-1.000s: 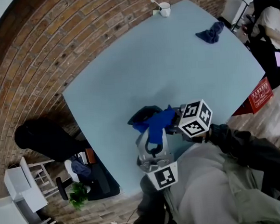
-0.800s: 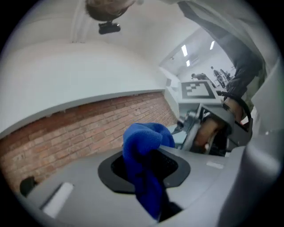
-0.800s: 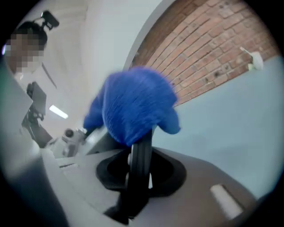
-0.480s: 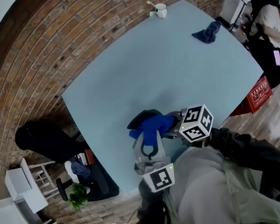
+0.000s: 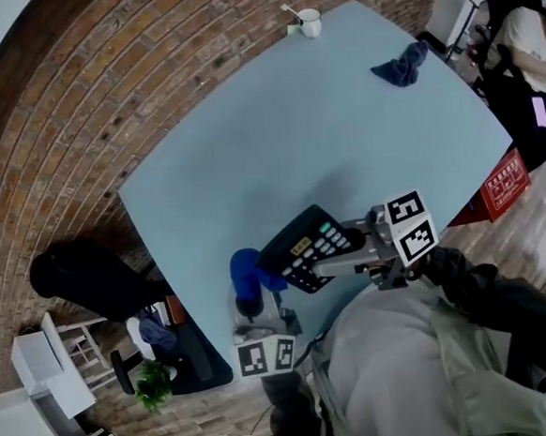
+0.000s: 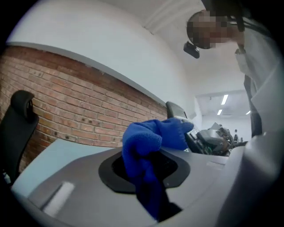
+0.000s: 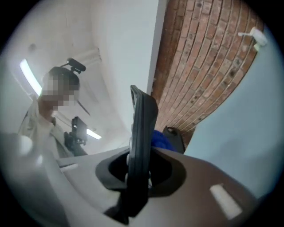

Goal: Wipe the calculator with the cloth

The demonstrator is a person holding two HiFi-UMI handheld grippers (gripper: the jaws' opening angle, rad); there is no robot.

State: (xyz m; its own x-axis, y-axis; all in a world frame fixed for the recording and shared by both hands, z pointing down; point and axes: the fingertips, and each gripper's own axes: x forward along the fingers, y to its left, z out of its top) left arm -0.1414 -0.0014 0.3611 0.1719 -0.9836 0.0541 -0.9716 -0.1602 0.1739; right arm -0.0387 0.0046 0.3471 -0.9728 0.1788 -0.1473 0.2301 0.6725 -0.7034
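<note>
In the head view my right gripper [image 5: 340, 258] is shut on the near end of a black calculator [image 5: 305, 245]. It holds the calculator above the light blue table [image 5: 276, 137], keys facing up. The right gripper view shows the calculator [image 7: 143, 133] edge-on, clamped between the jaws of the right gripper [image 7: 137, 172]. My left gripper [image 5: 248, 297] sits just left of the calculator, shut on a bright blue cloth [image 5: 246, 269]. The cloth [image 6: 148, 144] bunches out of the left gripper [image 6: 148, 170], beside the calculator [image 6: 191, 135].
A white mug with a spoon [image 5: 309, 19] and a dark blue cloth [image 5: 400, 64] lie at the table's far end. A brick wall [image 5: 102, 75] runs along the left. A black chair [image 5: 89, 274] stands by the near-left corner, a red box [image 5: 506, 185] on the right.
The cloth lay over the calculator with both grippers close together. Now the right gripper has lifted the calculator so its keys show, and the left gripper has rolled and carried the cloth off to the left.
</note>
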